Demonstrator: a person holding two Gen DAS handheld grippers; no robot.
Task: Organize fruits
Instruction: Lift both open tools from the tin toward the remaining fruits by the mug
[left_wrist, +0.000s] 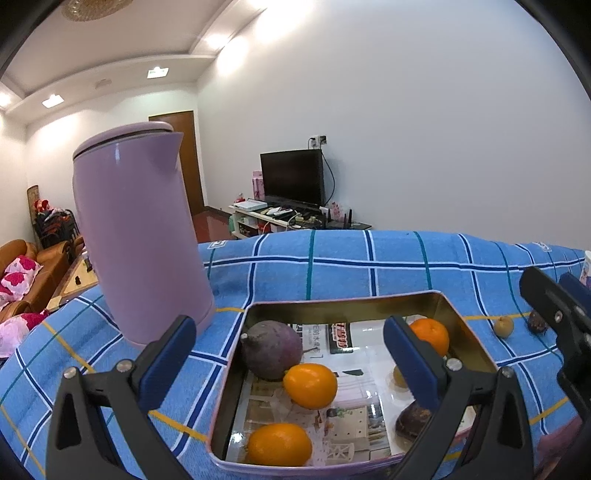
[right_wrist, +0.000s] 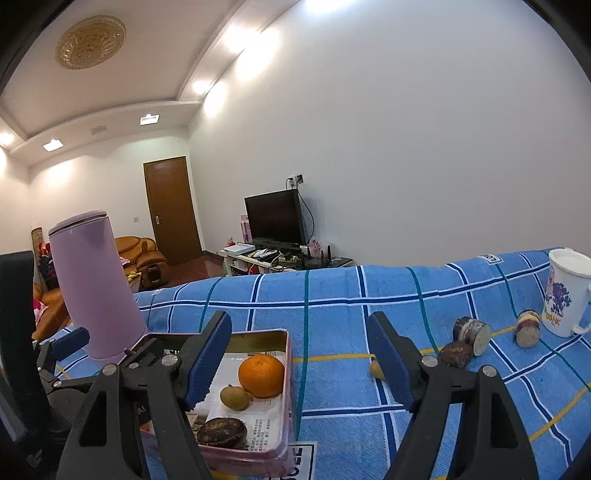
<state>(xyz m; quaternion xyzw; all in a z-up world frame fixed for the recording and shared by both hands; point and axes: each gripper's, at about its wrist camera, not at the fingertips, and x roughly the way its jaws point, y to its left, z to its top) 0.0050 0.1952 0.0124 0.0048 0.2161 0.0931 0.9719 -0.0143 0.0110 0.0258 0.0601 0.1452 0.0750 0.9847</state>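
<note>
A shallow metal tin (left_wrist: 343, 302) lined with printed paper sits on the blue checked cloth. It holds oranges (left_wrist: 310, 385), a purple fruit (left_wrist: 271, 349), a small tan fruit and a dark brown one. My left gripper (left_wrist: 290, 360) is open and empty above the tin. The tin (right_wrist: 289, 373) also shows in the right wrist view with an orange (right_wrist: 261, 375), a tan fruit (right_wrist: 234, 397) and a dark fruit (right_wrist: 222, 432). My right gripper (right_wrist: 299, 363) is open and empty over the tin's right edge. A small yellow fruit (right_wrist: 376, 369) and a dark fruit (right_wrist: 456, 353) lie on the cloth to its right.
A tall lilac kettle (left_wrist: 138, 236) stands just left of the tin. A white printed mug (right_wrist: 565, 293) stands at the far right, with two small round jars (right_wrist: 472, 332) lying near it. The table's far edge runs behind them.
</note>
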